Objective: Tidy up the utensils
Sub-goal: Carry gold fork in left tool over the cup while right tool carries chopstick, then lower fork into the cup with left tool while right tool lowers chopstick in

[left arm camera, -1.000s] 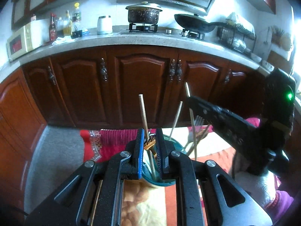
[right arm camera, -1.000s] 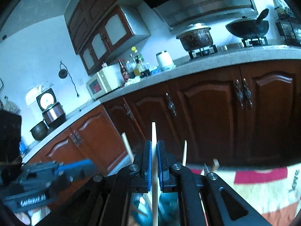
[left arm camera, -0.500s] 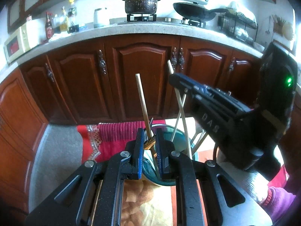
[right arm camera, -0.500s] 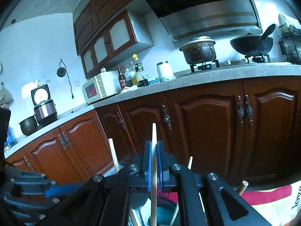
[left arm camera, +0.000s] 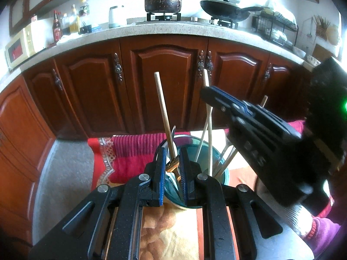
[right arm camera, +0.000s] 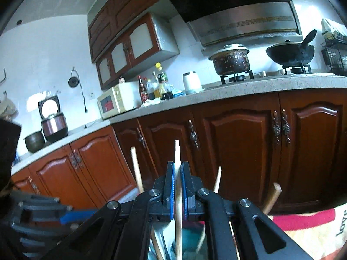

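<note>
My right gripper fingers pinch a chopstick upright, centre frame, its lower end in the teal cup. Left gripper fingers clamp that cup's rim w/ utensils, low centre. Red cloth beyond.

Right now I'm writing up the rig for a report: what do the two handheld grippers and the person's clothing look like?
Both are black plastic: the left gripper and right gripper each have two straight fingers lined with blue ribbed pads, joined by silver pivot bolts. The right one's boxy black body carries pale lettering and a green light. The hand holding it wears a whitish knit glove and a purple sleeve.
</note>
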A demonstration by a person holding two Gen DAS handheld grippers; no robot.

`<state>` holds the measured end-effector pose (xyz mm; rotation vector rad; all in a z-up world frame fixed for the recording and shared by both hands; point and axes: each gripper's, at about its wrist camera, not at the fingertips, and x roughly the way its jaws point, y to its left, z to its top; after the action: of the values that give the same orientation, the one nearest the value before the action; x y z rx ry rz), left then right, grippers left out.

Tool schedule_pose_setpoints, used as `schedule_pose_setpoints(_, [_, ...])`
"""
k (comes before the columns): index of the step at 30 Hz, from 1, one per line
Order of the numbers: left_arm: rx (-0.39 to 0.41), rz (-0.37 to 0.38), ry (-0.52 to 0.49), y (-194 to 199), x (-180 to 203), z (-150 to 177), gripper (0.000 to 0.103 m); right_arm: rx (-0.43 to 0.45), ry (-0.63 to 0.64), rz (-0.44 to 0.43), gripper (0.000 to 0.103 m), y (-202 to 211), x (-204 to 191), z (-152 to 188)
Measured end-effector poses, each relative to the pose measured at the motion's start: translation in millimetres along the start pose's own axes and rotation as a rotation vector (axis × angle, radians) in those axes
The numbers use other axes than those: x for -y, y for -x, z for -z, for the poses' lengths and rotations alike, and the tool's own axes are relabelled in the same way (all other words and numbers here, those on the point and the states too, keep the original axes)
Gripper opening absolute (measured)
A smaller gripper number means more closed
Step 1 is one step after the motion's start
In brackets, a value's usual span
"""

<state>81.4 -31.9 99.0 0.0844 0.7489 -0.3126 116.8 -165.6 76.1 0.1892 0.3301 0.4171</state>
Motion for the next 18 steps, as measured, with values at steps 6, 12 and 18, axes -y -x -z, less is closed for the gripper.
schedule_pose_setpoints(6, [-0.022, -0.009, 0.015, -6, -1, 8, 0.011, -0.051, 0.0, 0.001, 0.005, 16, 7, 12])
schedule_pose_setpoints(12, [-0.038, -0.02, 0.034, -11, -2, 17, 0.011, -0.149, 0.001, 0.009, 0.005, 21, 13, 21])
schedule_pose_setpoints(18, [-0.049, -0.029, 0.058, -15, -3, 24, 0.01, -0.171, -0.057, 0.022, 0.006, 36, 24, 26])
